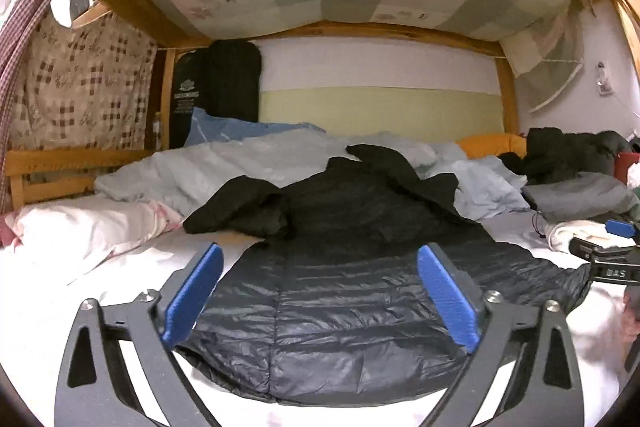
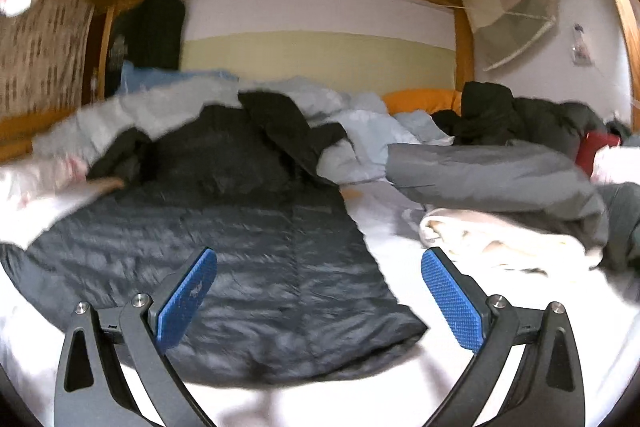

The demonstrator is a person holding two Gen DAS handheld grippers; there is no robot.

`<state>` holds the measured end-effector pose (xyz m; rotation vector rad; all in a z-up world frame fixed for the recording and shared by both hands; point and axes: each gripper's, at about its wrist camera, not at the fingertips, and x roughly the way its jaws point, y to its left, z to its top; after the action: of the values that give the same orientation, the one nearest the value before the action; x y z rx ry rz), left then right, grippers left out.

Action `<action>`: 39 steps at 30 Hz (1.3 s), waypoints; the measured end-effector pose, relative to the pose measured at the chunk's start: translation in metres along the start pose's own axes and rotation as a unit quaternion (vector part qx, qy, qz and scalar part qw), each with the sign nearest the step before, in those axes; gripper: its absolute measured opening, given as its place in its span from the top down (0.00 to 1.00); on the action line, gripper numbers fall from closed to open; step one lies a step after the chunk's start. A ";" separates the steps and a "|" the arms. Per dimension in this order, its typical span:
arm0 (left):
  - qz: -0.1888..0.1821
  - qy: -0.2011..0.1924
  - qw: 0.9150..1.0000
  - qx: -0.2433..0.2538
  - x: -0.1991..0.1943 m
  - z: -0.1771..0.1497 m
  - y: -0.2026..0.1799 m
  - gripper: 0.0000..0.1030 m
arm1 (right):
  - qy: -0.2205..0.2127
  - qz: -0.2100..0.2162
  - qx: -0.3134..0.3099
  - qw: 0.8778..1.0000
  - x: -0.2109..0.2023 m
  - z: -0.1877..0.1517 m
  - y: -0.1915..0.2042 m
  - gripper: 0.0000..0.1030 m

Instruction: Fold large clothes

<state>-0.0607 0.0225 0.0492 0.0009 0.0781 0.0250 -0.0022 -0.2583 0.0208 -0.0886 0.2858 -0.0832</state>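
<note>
A dark quilted puffer jacket (image 1: 336, 311) lies spread lengthwise on the white bed sheet (image 1: 52, 291), hem nearest me, its black sleeves and hood bunched at the far end. My left gripper (image 1: 320, 255) hovers above the hem, open, with nothing between its blue pads (image 1: 196, 291). In the right wrist view the same jacket (image 2: 224, 251) lies left of centre. My right gripper (image 2: 318, 257) stands open over the jacket's right edge, empty, and it also shows at the far right edge of the left wrist view as the right gripper (image 1: 616, 251).
A rumpled pale-blue duvet (image 1: 224, 167) lies behind the jacket. A grey garment (image 2: 492, 175) and a folded cream cloth (image 2: 500, 235) sit to the right, with dark clothes (image 2: 520, 119) and an orange pillow (image 2: 424, 99) beyond. Wooden bunk rails (image 1: 48, 167) and the upper bunk close in.
</note>
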 end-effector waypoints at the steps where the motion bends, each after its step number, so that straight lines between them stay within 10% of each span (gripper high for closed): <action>1: 0.005 0.001 1.000 -0.002 0.000 0.000 0.002 0.06 | -0.001 0.005 0.003 1.000 -0.002 0.000 -0.002 0.00; 15: 0.087 0.039 0.995 -0.008 0.024 -0.014 0.028 0.05 | 0.049 0.005 0.062 0.997 0.023 -0.014 -0.042 0.08; 27: 0.037 0.030 0.995 -0.093 0.007 0.015 0.059 0.05 | 0.101 0.046 0.155 0.982 0.050 -0.029 -0.085 0.16; 30: 0.060 0.034 0.994 -0.086 0.009 0.015 0.066 0.05 | 0.089 -0.001 0.111 0.990 0.050 -0.030 -0.073 0.16; 39: 0.127 0.171 0.974 -0.080 0.055 -0.023 0.095 0.05 | 0.127 0.059 0.205 0.969 0.074 -0.060 -0.096 0.40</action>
<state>-0.0096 0.1186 0.0220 -0.1561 0.4210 0.2879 0.0447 -0.3650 -0.0472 0.3527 0.5227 -0.0328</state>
